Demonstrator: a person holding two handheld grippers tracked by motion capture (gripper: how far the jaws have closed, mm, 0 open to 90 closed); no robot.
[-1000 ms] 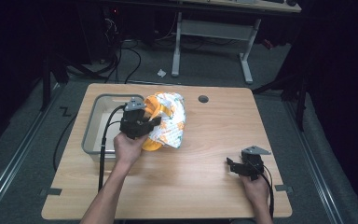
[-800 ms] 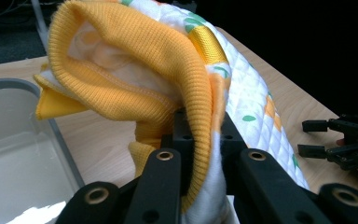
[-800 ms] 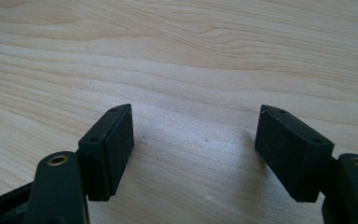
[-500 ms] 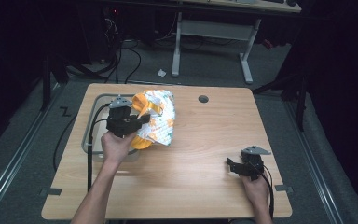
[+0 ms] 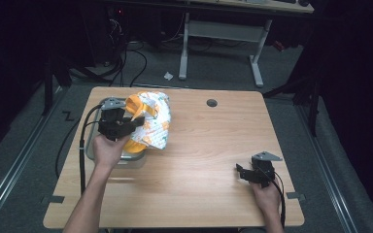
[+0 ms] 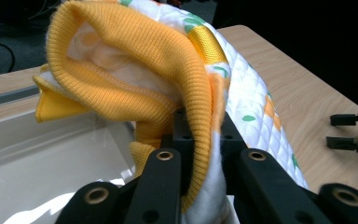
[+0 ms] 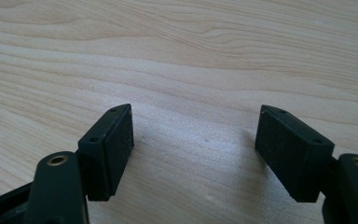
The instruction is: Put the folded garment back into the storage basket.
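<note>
Over the near edge of the bin [image 5: 91, 148], at the worktop's left side, hangs the garment [image 5: 151, 121], a small quilted piece, white with an orange and green print and orange ribbed trim. Part of it droops over the bin's right rim and part trails onto the wood beside it. In the left gripper view the ribbed hem [image 6: 186, 79] folds down between the black jaws, which are pressed together on that fold with cloth bulging out on both sides. The left gripper [image 5: 126, 127] therefore has a firm pinch on the garment, holding it lifted above the bin's pale inside [image 6: 37, 163].

The right gripper [image 5: 245, 173] rests low near the worktop's [image 5: 204, 160] right front corner, well apart from the cloth. Its jaws are spread wide with only bare wood grain between them.

Judging by this, the garment has been picked up and brought as far as the bin but is not yet inside. Most of the cloth still sits over the rim and outside it. What seems left is to carry it fully over the opening, lower it, and release the pinch so that the trailing part follows it in.
</note>
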